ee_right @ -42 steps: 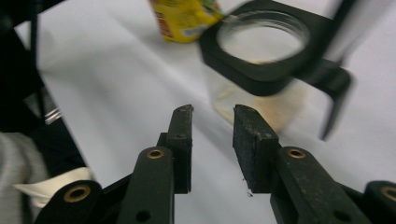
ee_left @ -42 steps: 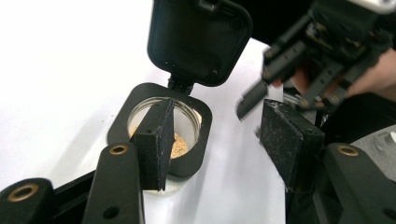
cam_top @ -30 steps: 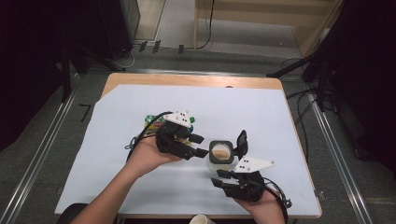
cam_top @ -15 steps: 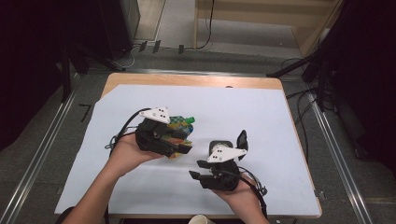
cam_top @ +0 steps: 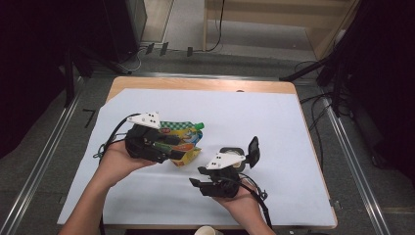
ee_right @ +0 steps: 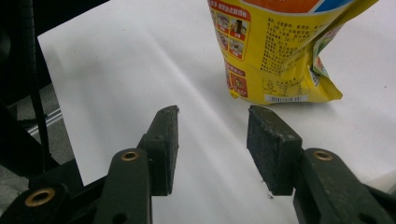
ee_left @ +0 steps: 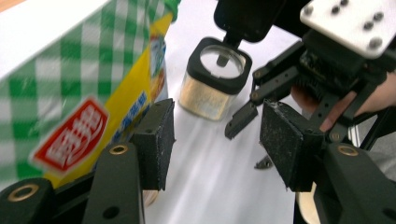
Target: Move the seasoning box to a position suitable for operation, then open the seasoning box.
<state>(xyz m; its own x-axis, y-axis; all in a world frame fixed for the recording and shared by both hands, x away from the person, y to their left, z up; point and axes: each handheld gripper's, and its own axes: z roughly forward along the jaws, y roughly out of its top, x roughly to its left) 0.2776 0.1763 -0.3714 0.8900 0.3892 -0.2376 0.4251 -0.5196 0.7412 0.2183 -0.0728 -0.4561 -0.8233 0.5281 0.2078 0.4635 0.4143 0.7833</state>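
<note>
A yellow and green-checked spout pouch (cam_top: 183, 139) with a green cap rests on the white sheet (cam_top: 274, 117). My left gripper (cam_top: 171, 147) is at its left side, open. In the left gripper view the pouch (ee_left: 79, 93) presses against the outside of the left jaw, and nothing is between the jaws of the gripper (ee_left: 215, 126). A small clear jar (cam_top: 234, 155) with a black flip lid standing open holds pale grains (ee_left: 215, 77). My right gripper (cam_top: 196, 176) is just in front of the jar, open and pointing left; its jaws (ee_right: 212, 121) face the pouch's bottom (ee_right: 275, 51).
The white sheet covers most of a wooden table (cam_top: 195, 84). A paper cup rim (cam_top: 205, 230) shows at the near edge. Metal rails (cam_top: 49, 156) run along both sides of the table, with cables on the floor beyond.
Both grippers have moved left. The left one has drawn away from the jar to the pouch, and more of the pouch now shows. The right one has come in front of the jar.
</note>
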